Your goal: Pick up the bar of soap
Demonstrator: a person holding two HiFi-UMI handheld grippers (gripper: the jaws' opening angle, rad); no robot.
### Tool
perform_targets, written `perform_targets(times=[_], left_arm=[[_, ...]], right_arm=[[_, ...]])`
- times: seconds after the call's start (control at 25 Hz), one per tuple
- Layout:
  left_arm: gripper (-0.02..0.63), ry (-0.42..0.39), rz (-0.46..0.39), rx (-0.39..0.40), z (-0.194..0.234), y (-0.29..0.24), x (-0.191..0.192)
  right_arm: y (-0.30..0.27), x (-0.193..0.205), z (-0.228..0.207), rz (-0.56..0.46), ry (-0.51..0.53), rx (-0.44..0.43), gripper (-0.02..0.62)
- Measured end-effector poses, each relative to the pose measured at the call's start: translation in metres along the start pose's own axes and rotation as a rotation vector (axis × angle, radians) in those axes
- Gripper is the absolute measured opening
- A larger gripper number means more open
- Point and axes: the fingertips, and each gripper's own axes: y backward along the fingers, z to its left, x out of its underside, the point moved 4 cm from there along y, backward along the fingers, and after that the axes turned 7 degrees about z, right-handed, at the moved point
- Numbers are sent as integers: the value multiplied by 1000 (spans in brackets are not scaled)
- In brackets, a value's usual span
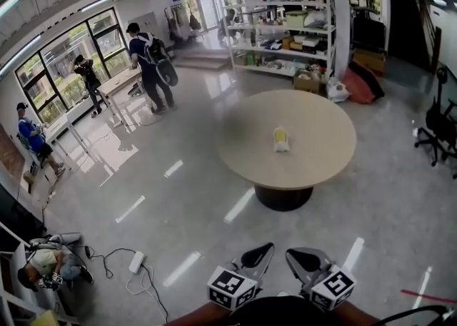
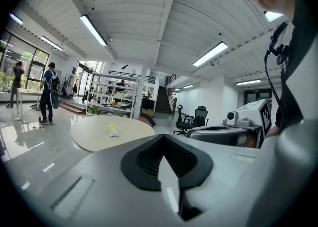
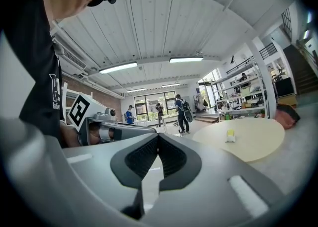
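Two tongs are showing at the bottom of the head view, the left tongs (image 1: 258,252) and the right tongs (image 1: 301,256). Each pair is pressing its own jaws together with nothing between them. The bar of soap (image 1: 281,139) is lying alone near the middle of the round bench (image 1: 321,125), well apart from both tongs, with open floor (image 1: 214,217) lying between.

Trouble is likely waiting at the grasp itself. If the jaws are arriving closed, they are going to nudge the soap rather than straddle it. On that smooth top a nudged bar is probably sliding away or spinning. A pinch landing off-centre is also risking the bar squirting out, soap being slick.

From the head view the bar seems to be lying flat, its long axis running roughly away from the person, the yellowish end pointing to the far side. It is showing too small to be sure of more. Closing across the short width is looking like the safer choice.
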Motion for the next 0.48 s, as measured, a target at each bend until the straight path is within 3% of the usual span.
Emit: perform_targets(times=[0.48], left_arm=[[7,-9,42,-22,-17,-54,-25]], right_arm=[[25,-3,-61,-16,-67,-13,5]])
